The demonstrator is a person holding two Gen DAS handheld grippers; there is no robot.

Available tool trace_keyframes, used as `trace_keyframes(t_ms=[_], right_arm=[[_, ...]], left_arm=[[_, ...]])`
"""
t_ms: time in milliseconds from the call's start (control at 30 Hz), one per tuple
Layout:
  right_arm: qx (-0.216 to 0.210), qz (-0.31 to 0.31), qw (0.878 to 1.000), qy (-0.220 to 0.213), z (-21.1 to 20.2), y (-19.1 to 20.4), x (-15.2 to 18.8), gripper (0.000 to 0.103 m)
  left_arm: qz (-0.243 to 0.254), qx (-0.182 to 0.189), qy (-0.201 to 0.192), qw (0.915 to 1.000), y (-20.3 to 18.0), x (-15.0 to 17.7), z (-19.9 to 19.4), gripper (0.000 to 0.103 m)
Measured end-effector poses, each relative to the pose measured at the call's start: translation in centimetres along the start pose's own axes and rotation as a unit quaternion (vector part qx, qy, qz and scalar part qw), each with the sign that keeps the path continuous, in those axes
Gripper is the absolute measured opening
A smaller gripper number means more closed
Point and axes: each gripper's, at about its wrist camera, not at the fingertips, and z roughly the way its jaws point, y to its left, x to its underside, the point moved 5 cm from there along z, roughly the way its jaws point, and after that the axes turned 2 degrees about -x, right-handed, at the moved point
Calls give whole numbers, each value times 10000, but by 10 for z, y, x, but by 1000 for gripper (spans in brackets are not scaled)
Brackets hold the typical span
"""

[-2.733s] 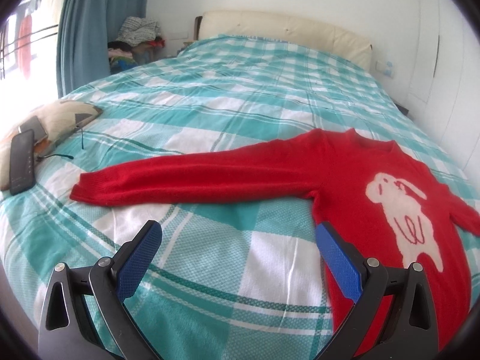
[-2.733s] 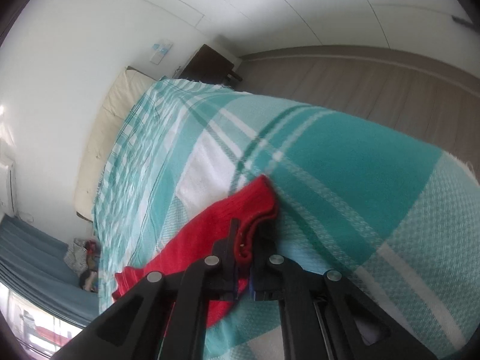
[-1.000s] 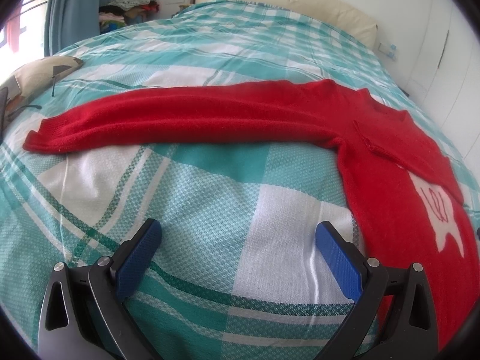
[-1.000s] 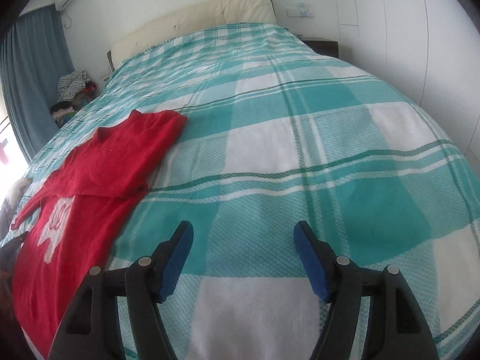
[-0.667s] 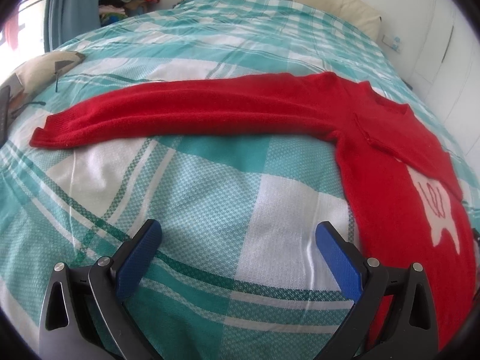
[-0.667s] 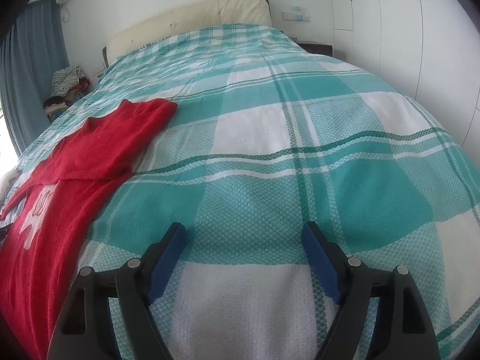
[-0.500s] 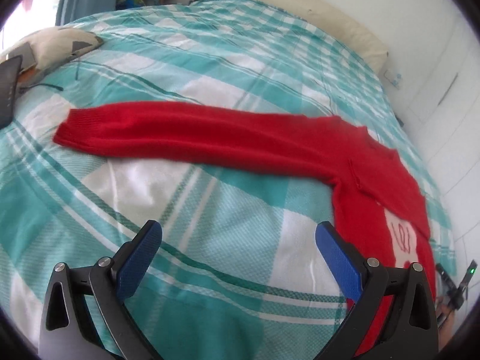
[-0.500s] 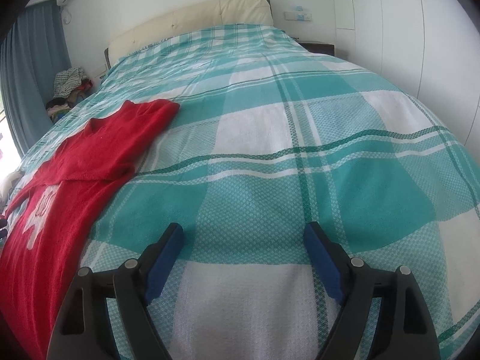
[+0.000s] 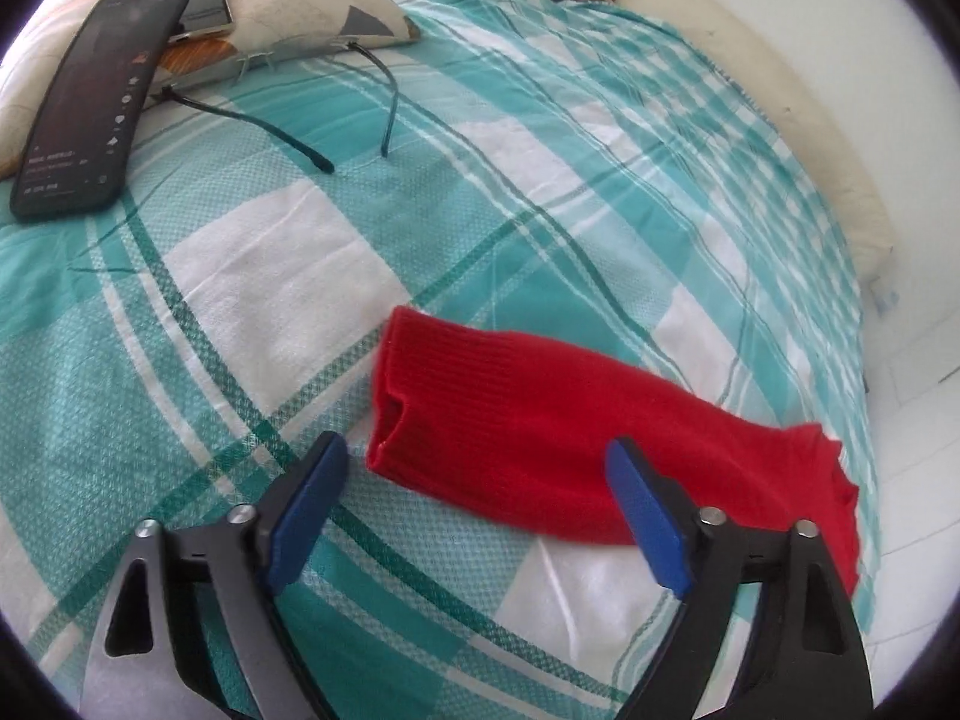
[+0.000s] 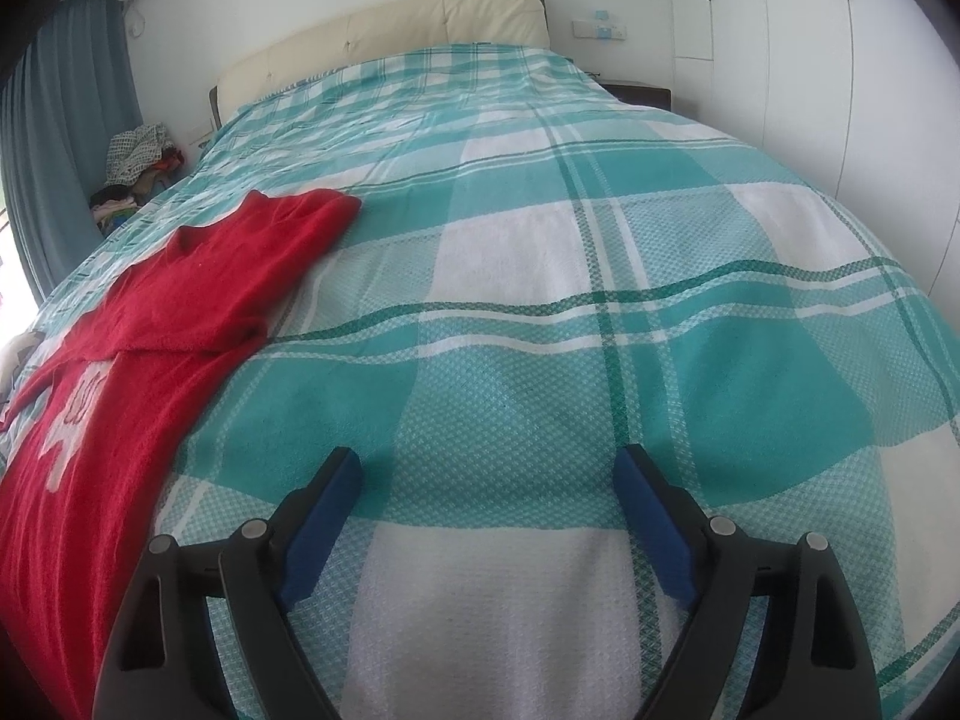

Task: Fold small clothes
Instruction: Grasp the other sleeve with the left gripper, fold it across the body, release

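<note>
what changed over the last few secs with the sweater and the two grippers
The right gripper let go of the sleeve it was pinching; that sleeve now lies folded across the red sweater. The left gripper moved in to the other cuff, open. The sweater's body stayed on the bed.

sweater (image 10: 180, 300): lying on bed (image 10: 600, 300), left of right tongs (image 10: 486, 516)
sleeve (image 9: 540, 438): lying before left tongs (image 9: 477, 510)
phone (image 9: 96, 102): sitting behind-left, on pillow (image 9: 288, 0)

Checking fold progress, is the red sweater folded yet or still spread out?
Partly folded. One sleeve lies folded across the red sweater, while the other sleeve stretches out flat on the bedspread.
</note>
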Motion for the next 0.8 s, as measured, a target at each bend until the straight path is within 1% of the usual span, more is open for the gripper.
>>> trace_keyframes(t_ms=[33,67,100,167,233,300,367,400,467,567,633,700,800], right_arm=[[29,-19,10000,5,0,1,0,87],[58,-36,10000,12,0,1,1,87],[86,-55,9999,20,0,2,1,87],[132,-89,9999,36,1,3,1,87],[151,-102,9998,43,1,3,1,88],[103,-80,9999,40,2,2,1,88],[43,-40,10000,46,3,1,1,89],[25,-27,10000,45,3,1,1,89],[20,-24,10000,39,2,1,1,90],[18,-19,10000,31,2,1,0,90],[24,-23,10000,32,2,1,0,90],[21,-19,10000,32,2,1,0,90],[20,-20,10000,33,2,1,0,90]], left_arm=[[23,-185,29,9998,2,-1,5,40],[34,-332,26,9994,3,-2,7,22],[0,-306,25,9995,3,-4,7,6],[5,-298,-125,9995,-3,-10,-4,5],[347,-202,-391,9984,-28,-20,-26,4],[848,12,-682,9941,-72,-28,-55,4],[1427,348,-908,9850,-130,-29,-86,4],[1719,524,-991,9787,-161,-28,-100,4],[2278,898,-1092,9634,-225,-16,-124,4],[2929,1468,-1075,9387,-314,17,-146,4],[3269,1791,-963,9229,-365,46,-150,4],[3551,2041,-802,9087,-407,79,-148,4],[3944,2204,-521,8906,-452,131,-132,4]])
